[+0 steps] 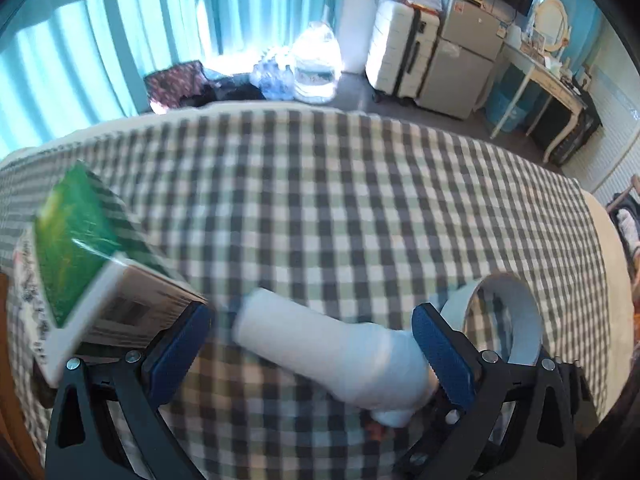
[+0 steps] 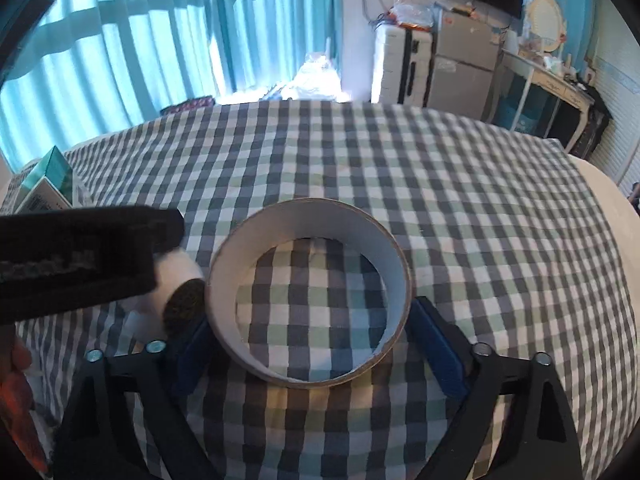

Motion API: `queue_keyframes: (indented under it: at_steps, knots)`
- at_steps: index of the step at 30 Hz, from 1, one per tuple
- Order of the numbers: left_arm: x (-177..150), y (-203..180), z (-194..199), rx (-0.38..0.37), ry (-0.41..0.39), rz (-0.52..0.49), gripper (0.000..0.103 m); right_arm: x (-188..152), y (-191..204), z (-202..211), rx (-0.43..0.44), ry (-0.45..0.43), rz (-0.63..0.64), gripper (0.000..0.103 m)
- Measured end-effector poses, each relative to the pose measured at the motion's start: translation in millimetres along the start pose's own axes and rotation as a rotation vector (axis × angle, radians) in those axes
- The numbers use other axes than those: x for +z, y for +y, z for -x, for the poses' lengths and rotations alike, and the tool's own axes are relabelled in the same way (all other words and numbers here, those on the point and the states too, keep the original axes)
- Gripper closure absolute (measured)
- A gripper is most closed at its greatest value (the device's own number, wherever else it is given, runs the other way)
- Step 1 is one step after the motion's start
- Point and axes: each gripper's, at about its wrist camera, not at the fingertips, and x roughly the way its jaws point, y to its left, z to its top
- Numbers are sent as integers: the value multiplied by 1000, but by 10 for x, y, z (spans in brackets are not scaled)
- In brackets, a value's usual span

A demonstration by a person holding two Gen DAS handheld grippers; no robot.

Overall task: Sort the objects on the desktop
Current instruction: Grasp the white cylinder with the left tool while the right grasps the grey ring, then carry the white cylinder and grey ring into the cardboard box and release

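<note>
Right wrist view has the tape roll lying flat on the checked counter, sitting squarely between the right gripper fingers, which bracket its near rim, spread, not visibly squeezing. Left wrist view shows the left gripper released wide around a white tube, long axis running slantwise across the gap, one end against the right-hand pad, green box off left.

White tube lying flat, tape ring beside it, green box tilted
</note>
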Motion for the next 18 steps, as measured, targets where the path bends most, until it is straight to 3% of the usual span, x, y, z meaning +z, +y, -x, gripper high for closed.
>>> queue_keyframes:
  at_steps: [3,7,10,12,14,15,18]
  knots:
    - [-37,-21,-81,-14,14,9,0,-86,-78,103,-43,0,-30,22]
    - [-125,-33,-187,-33,52,14,0,-282,-249,316,-163,-16,-54,22]
    - [-182,-69,-224,-30,30,-18,0,-420,-498,413,-139,2,-158,22]
    - [-212,-68,-170,-43,-7,-33,14,-435,-615,441,-125,5,-202,21]
    - [-223,-48,-109,-29,-23,-32,39,-420,-693,474,-123,-2,-227,21]
    - [-218,-26,-90,-20,-24,-31,46,-408,-717,491,-118,-6,-239,21]
    - [-226,90,-32,-38,-31,-17,48,-361,-756,539,-88,-15,-276,21]
